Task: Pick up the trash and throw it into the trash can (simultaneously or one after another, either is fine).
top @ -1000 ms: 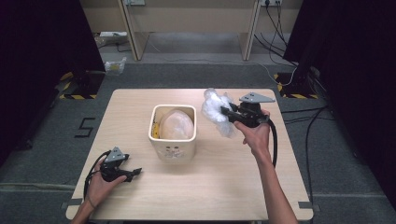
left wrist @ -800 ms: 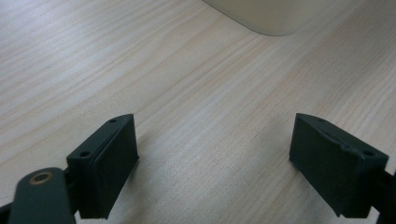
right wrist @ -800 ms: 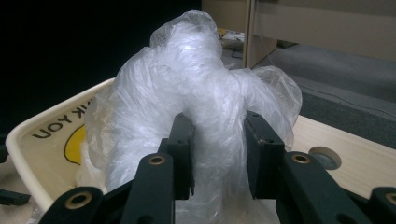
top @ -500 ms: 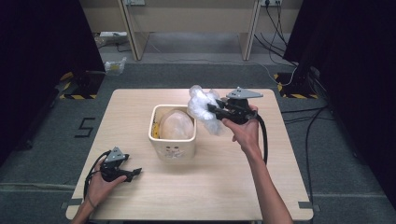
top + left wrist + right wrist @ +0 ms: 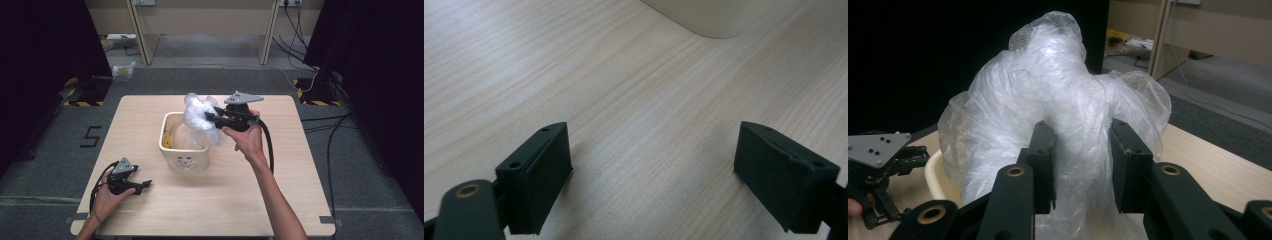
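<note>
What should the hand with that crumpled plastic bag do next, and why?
Probably carry it a little further over the bin and lower it. The right claw is clamped on the plastic bag, which hangs at the bin's far rim, not yet inside. The left claw rests open on the table, away from the bin.

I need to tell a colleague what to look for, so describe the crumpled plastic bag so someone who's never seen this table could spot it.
Start at the wooden table and find the cream bin near its middle. Just above the bin's right rim, the right gripper is clamped on the plastic bag. It is a clear, whitish crumpled wad held in the air, unlike the smooth liner inside the bin.
</note>
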Tool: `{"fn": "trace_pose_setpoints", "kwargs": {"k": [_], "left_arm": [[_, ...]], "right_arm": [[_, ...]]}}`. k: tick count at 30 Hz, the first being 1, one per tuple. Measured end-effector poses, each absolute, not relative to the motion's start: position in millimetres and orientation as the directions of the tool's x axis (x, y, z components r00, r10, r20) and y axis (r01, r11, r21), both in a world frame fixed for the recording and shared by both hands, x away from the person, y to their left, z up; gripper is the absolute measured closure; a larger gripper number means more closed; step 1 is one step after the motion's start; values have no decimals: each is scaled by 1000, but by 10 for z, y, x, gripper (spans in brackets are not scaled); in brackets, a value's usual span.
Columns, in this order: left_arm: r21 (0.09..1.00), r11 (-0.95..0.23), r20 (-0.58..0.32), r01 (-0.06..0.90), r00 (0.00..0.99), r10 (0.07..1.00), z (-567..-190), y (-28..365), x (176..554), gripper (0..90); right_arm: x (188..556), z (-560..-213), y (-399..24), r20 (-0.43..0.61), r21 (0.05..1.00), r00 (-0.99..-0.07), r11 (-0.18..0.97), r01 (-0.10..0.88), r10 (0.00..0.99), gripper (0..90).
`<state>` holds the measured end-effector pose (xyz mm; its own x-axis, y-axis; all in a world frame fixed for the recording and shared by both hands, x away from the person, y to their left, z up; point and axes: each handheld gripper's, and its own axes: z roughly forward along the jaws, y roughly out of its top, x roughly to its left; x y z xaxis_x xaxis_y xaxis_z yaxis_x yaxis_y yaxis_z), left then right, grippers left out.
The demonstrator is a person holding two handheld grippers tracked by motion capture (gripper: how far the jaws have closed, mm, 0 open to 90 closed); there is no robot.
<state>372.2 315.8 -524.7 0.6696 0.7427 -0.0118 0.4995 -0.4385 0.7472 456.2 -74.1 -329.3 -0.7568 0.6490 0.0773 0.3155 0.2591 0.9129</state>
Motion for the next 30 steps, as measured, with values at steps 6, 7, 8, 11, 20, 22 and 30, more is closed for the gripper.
{"fn": "trace_pose_setpoints", "kwargs": {"k": [6,7,8,11,20,22,30], "left_arm": [[748,-436,-13,500,669,744,-5248,3157,3722,142],[748,-437,-13,500,669,743,-5248,3157,3722,142],[748,-437,-13,500,669,743,-5248,3157,3722,142],[747,-440,-11,499,670,742,-5247,3159,3723,143],[748,-436,-14,501,669,743,-5248,3157,3721,143],[748,-436,-14,501,668,744,-5248,3156,3721,143],[745,-439,-14,502,670,742,-5245,3158,3720,143]], "right_arm": [[4572,-3309,-522,79,908,-786,280,311,613,672],[4577,-3317,-489,80,905,-789,286,313,609,672],[4584,-3330,-446,80,903,-794,293,313,602,672],[4601,-3361,-354,82,897,-803,308,318,590,671],[4688,-3544,-67,96,854,-831,383,351,547,671],[4710,-3589,-35,100,845,-832,395,360,545,671],[4775,-3768,55,112,803,-841,450,390,529,669]]}}
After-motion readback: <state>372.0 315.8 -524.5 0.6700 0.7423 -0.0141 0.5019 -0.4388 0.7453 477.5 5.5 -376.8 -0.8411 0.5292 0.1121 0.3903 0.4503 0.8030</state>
